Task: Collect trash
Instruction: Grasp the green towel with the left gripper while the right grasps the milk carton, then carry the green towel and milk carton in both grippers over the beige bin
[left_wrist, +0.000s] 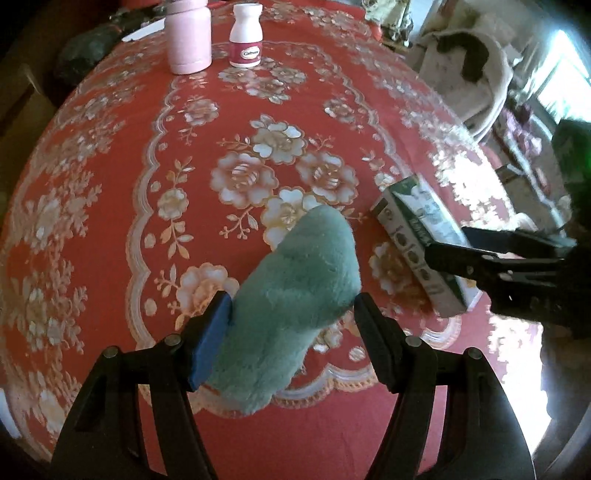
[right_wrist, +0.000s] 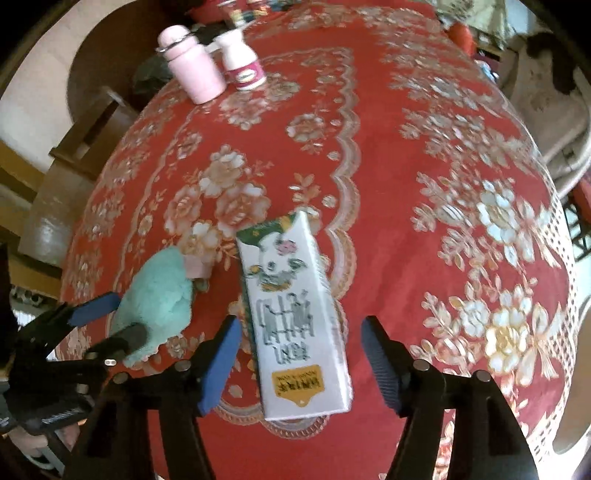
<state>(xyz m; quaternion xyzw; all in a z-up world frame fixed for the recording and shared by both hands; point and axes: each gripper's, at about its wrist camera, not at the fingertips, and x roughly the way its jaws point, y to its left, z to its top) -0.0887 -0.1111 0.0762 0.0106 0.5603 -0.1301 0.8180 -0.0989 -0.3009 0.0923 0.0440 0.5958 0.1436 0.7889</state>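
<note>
Milk carton (right_wrist: 295, 314) flat on the red-clothed desk (right_wrist: 424, 184), long axis running 12 to 6 in the right wrist view, far end with the green top at 12, near end with the yellow badge at 6. Right tool (right_wrist: 297, 354) straddling that near end, blue pad at 9 and black pad at 3, jaws apart with a clear gap on the 3 side; on the 9 side, hard to say whether pad and carton edge touch, given the blur. So: open, not yet gripping, well lined up for a pinch across the short width. Left tool (left_wrist: 291, 328) likewise spread around a teal plush (left_wrist: 295, 288), whose long axis leans from 7 toward 1 in the left wrist view; blue pad close against the fur at 9, black pad at 3 seemingly just clear, grip doubtful. Carton (left_wrist: 417, 243) at 3 of the plush, near but apart, with the right tool (left_wrist: 447, 245) over its near end. Right hand plainly the nearer for the carton. Pink bottle (left_wrist: 188, 37) and white jar (left_wrist: 245, 37) upright, well apart at 12.
</note>
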